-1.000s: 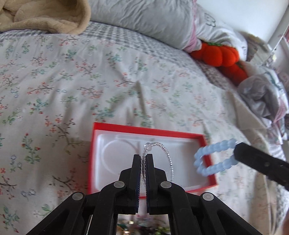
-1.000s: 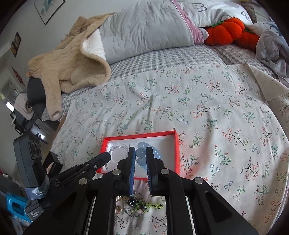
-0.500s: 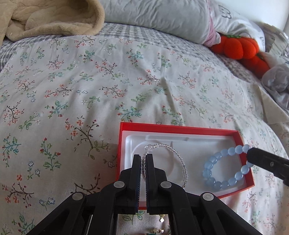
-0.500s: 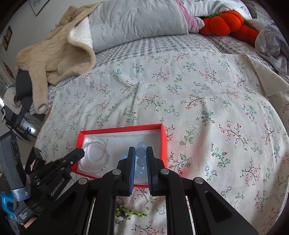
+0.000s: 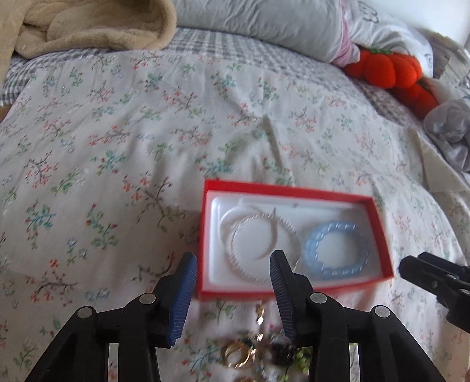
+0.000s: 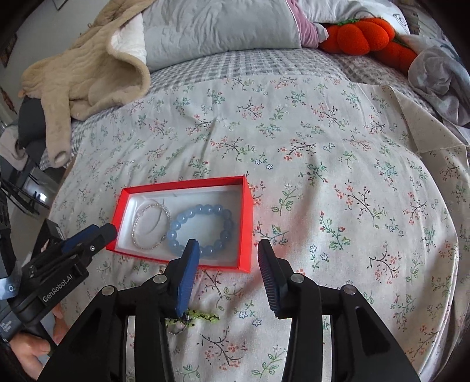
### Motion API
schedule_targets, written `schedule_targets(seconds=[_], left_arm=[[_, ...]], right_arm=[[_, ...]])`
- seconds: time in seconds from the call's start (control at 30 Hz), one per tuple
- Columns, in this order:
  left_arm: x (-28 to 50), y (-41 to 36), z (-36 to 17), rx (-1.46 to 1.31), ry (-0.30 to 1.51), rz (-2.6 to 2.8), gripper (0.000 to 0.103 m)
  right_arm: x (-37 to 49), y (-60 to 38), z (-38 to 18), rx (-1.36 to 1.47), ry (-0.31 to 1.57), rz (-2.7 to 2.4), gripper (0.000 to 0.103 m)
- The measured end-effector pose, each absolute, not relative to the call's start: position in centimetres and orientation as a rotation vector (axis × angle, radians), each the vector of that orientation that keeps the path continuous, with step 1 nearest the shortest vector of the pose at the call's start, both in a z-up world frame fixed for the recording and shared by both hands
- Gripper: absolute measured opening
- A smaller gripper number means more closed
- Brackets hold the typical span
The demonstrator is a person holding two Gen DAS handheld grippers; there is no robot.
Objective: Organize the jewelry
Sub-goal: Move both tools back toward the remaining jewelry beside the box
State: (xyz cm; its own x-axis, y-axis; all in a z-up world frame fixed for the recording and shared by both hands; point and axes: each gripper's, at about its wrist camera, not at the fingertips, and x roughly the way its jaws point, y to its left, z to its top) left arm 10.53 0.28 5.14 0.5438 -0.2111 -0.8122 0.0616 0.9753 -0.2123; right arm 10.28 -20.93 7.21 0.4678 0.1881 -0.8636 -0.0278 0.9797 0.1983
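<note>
A red jewelry box [image 5: 379,232] [image 6: 246,232] with a white lining lies on the floral bedspread. Inside it a silver chain bracelet [image 5: 235,255] [image 6: 138,226] rests on the left and a blue bead bracelet [image 5: 311,249] [image 6: 182,220] on the right. My left gripper [image 5: 232,261] hovers just in front of the box, its jaws opening, nothing between them. My right gripper [image 6: 226,249] hangs over the box's near right corner, its jaws also opening and empty. Gold rings and a green beaded piece [image 5: 238,355] [image 6: 202,317] lie on the spread below the grippers.
A beige blanket [image 6: 88,73], grey pillows [image 6: 220,26] and an orange pumpkin plush [image 6: 361,32] lie along the far side of the bed. Crumpled grey cloth [image 6: 440,76] sits at the right edge. A hand [image 6: 29,352] grips the left tool.
Both grippers went from shut on their bracelets to open. The silver and blue bracelets now lie released inside the red box, and both grippers have tilted and drawn slightly back.
</note>
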Motion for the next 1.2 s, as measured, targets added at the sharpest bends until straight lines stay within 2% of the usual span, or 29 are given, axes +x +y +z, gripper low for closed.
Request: schedule_targets(seconds=[0.23, 0.57, 0.97, 1.2], left_arm=[[9.6, 0.6, 2.7, -0.13, 1.13, -0.167, 0.044], [11.0, -0.7, 1.0, -0.148, 1.15, -0.205, 0.038], [12.7, -1.3, 0.4, -0.168, 1.131, -0.241, 0.038], [12.3, -2.2, -0.7, -0.159, 1.236, -0.286, 0.038]], right_arm=[[8.8, -20.3, 5.2, 0.11, 1.199, 0.126, 0.044], [10.6, -19.3, 1.8, 0.148, 1.277, 0.147, 0.044], [12.5, -19.6, 1.4, 0.192, 1.218, 0.123, 0.043], [12.9, -19.9, 1.3, 0.215, 1.222, 0.122, 0.044]])
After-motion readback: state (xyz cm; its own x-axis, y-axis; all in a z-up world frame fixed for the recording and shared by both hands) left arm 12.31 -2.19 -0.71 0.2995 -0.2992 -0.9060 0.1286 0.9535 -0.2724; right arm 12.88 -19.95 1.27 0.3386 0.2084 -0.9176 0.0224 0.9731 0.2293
